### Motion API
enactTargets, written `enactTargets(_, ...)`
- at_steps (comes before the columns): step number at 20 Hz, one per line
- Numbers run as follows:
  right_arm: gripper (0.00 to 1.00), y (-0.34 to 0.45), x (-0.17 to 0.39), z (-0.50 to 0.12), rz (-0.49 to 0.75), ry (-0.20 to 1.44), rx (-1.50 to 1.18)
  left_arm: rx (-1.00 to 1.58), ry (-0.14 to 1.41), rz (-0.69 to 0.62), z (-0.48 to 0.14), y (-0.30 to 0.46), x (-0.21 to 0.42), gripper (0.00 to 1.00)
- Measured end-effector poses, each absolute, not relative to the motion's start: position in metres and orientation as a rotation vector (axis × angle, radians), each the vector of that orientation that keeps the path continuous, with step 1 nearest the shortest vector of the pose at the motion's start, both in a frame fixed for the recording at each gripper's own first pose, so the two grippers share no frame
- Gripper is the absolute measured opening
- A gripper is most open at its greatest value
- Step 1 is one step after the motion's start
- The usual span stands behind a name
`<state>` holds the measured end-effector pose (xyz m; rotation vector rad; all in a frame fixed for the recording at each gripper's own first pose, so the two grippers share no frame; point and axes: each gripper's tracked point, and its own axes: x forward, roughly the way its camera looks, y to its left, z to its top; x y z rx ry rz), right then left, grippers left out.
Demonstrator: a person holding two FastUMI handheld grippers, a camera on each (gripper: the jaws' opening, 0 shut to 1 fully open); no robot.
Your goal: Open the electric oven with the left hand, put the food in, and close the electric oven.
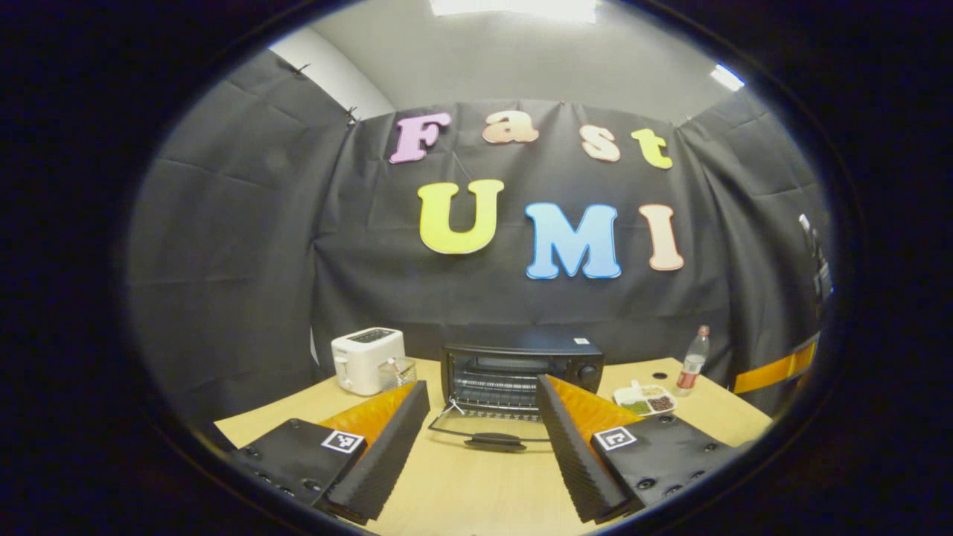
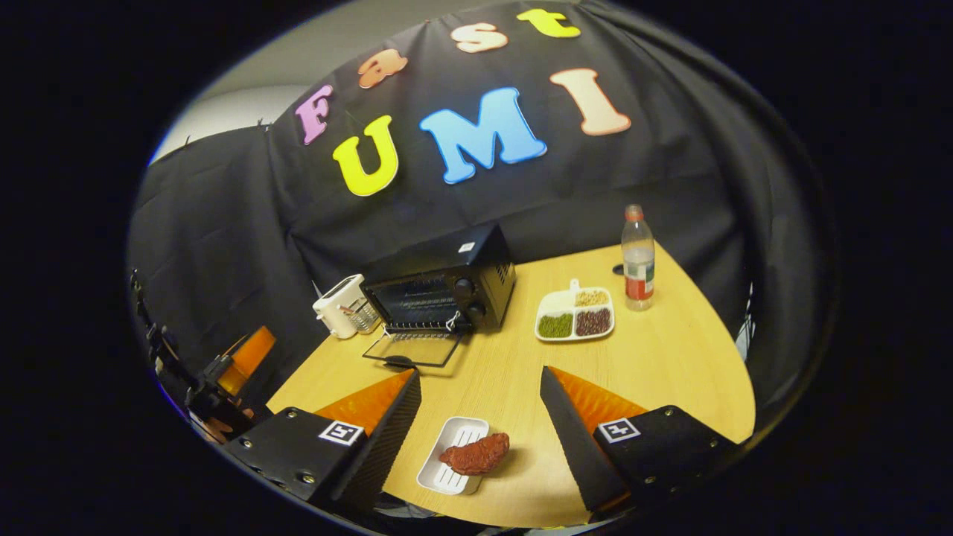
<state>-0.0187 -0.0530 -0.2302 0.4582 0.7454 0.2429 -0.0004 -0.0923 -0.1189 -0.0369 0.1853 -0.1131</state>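
The black electric oven [image 1: 521, 365] stands mid-table with its glass door [image 1: 488, 435] folded down flat, the rack inside showing. My left gripper [image 1: 482, 385] hovers open just in front of that door, nothing between its fingers. In the right gripper view the oven [image 2: 447, 286] and its lowered door [image 2: 413, 348] lie farther off. A reddish-brown piece of food [image 2: 476, 454] rests on a small white tray [image 2: 447, 473] near the table's front edge. My right gripper [image 2: 480, 374] hangs open above it, not touching it.
A white toaster [image 1: 366, 359] and a small glass holder [image 1: 398, 371] stand left of the oven. To its right are a divided plate of beans [image 2: 575, 315] and a plastic bottle [image 2: 638, 258]. The wooden table [image 2: 670, 372] ends close below the tray.
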Motion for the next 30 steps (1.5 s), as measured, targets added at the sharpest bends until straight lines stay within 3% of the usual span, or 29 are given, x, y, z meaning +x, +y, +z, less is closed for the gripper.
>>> enactTargets(5,0.96,-0.047,-0.030,-0.275,0.236,0.904,0.647,-0.065,0.139,-0.102,-0.082,-0.085,-0.026,0.98)
enactTargets(7,0.87,-0.041,-0.039,-0.293,0.235,0.968,0.665,-0.056,0.127,-0.118,-0.075,-0.085,-0.030,0.99)
enactTargets(10,0.87,-0.026,-0.054,-0.315,0.247,1.051,0.691,-0.045,0.127,-0.127,-0.072,-0.083,-0.031,0.94)
enactTargets(17,0.87,0.006,-0.081,-0.349,0.250,1.209,0.805,-0.067,0.139,-0.119,-0.078,-0.070,-0.037,0.99)
enactTargets(20,0.31,0.009,-0.079,-0.353,0.214,1.214,0.870,-0.075,0.141,-0.093,-0.077,-0.058,-0.041,0.96)
enactTargets(21,0.20,0.011,-0.078,-0.351,0.224,1.214,0.878,-0.071,0.143,-0.084,-0.080,-0.054,-0.044,0.95)
enactTargets(23,0.43,0.008,-0.081,-0.353,0.236,1.211,0.885,-0.068,0.149,-0.070,-0.081,-0.050,-0.045,0.94)
enactTargets(24,0.17,0.012,-0.075,-0.355,0.232,1.208,0.910,-0.070,0.148,-0.065,-0.082,-0.048,-0.045,0.94)
enactTargets(28,0.15,0.007,-0.070,-0.340,0.266,1.154,0.895,-0.075,0.150,-0.038,-0.082,-0.045,-0.048,0.96)
enactTargets(29,0.06,0.012,-0.068,-0.341,0.279,1.146,0.887,-0.071,0.149,-0.034,-0.083,-0.044,-0.048,0.97)
enactTargets(30,0.06,0.011,-0.070,-0.338,0.294,1.144,0.867,-0.066,0.149,-0.028,-0.083,-0.044,-0.048,0.98)
